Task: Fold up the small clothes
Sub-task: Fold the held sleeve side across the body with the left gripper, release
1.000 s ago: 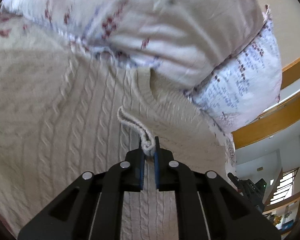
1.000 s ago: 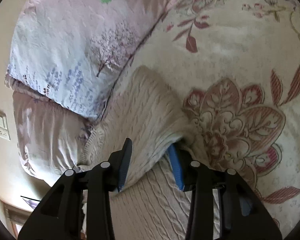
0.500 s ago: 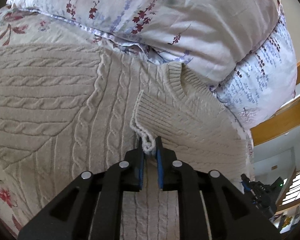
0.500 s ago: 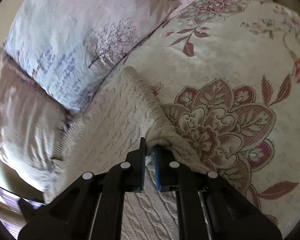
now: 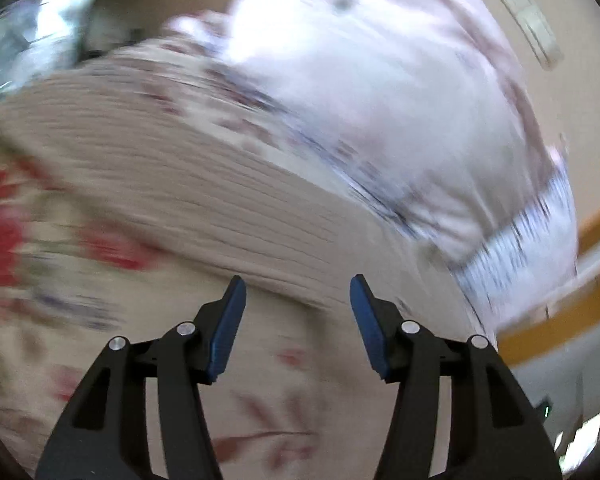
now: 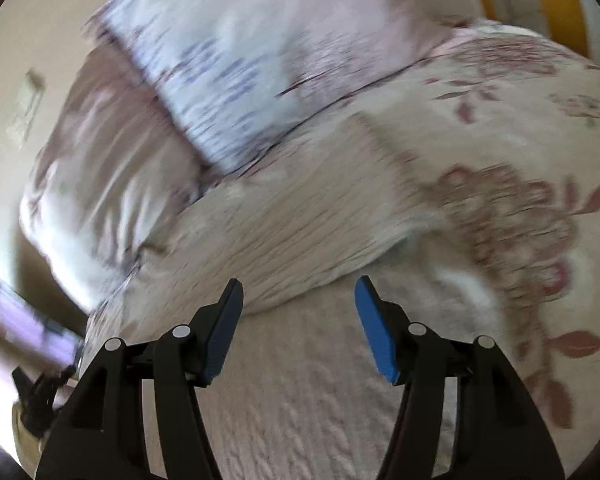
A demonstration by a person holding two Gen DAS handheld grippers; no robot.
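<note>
Now that both grippers have let go, the cream sweater (image 6: 300,224) lies folded on the bed (image 6: 540,128), touching the pillow (image 6: 240,60). Half a second ago each pinched its knit. The left gripper (image 5: 296,300) and right gripper (image 6: 298,304) gape, holding nothing. Next, pat the fold flat slowly.

Left gripper (image 5: 296,300) spread wide over the bed

Blurred by motion — nothing between its blue pads (image 5: 228,324); the cream knit sweater (image 5: 204,196) lies ahead on the floral bedspread (image 5: 40,320), below a pale printed pillow (image 5: 380,92).
</note>
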